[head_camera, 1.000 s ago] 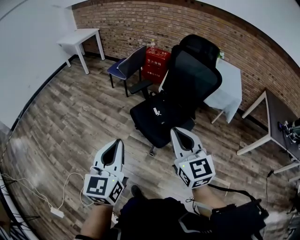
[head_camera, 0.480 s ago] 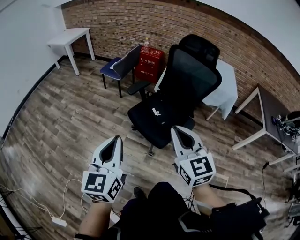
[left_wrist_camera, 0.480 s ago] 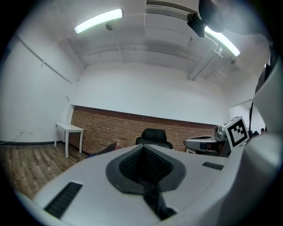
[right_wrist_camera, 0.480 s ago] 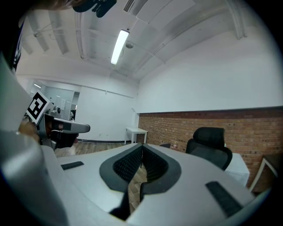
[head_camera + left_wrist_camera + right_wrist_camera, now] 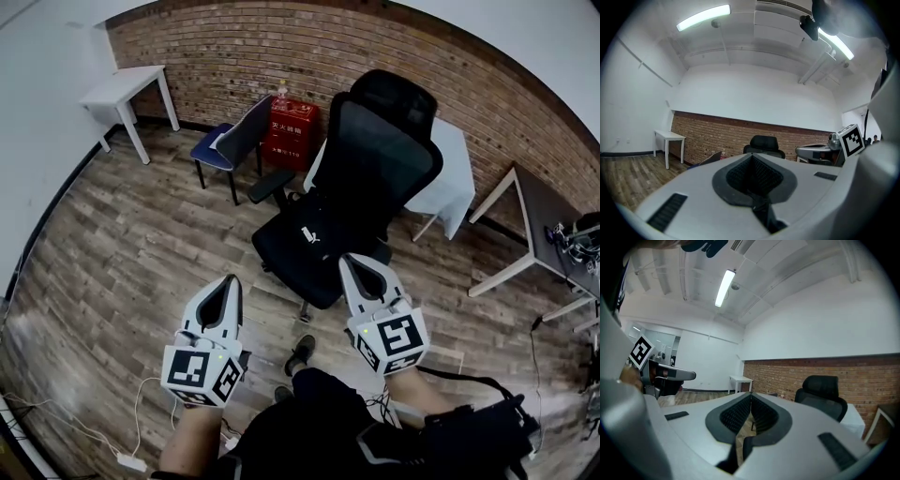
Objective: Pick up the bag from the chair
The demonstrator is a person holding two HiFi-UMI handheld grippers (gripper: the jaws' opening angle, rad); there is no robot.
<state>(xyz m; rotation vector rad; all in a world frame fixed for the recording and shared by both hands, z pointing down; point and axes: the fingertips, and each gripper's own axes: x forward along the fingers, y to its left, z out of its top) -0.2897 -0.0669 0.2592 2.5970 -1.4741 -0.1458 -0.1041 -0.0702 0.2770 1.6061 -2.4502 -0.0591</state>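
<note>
The left gripper (image 5: pixel 228 286) is fully closed and empty. In its own view the ribbed black pads (image 5: pixel 751 159) meet with nothing between them. The right gripper (image 5: pixel 354 264) is also closed with nothing in it, and its pads (image 5: pixel 751 401) come together at the tip. Both are held out in front of the person at about the same level, side by side and apart. Their marker cubes face the head camera, and both tips point toward the black office chair (image 5: pixel 384 159).

The right gripper's tip is just short of the front edge of the seat, and the left one is over bare wooden floor (image 5: pixel 122 253) to the seat's left. The black bag (image 5: pixel 302 246) lies on the seat with a small white logo on top. It is black on black, so its outline is hard to separate from the cushion. Neither gripper touches it.

The person's shoe (image 5: pixel 300 354) stands on the floor between the grippers. A white cable runs to a power strip (image 5: pixel 131 461) at the lower left.

A white-covered table (image 5: pixel 450 183) is behind the office chair. To the chair's left, against the brick wall (image 5: pixel 234 47), stand a red box (image 5: pixel 289 127) and a small dark blue chair (image 5: pixel 230 145). A white side table (image 5: pixel 122 84) is further left, and a dark-topped bench (image 5: pixel 548 220) is at the far right.
</note>
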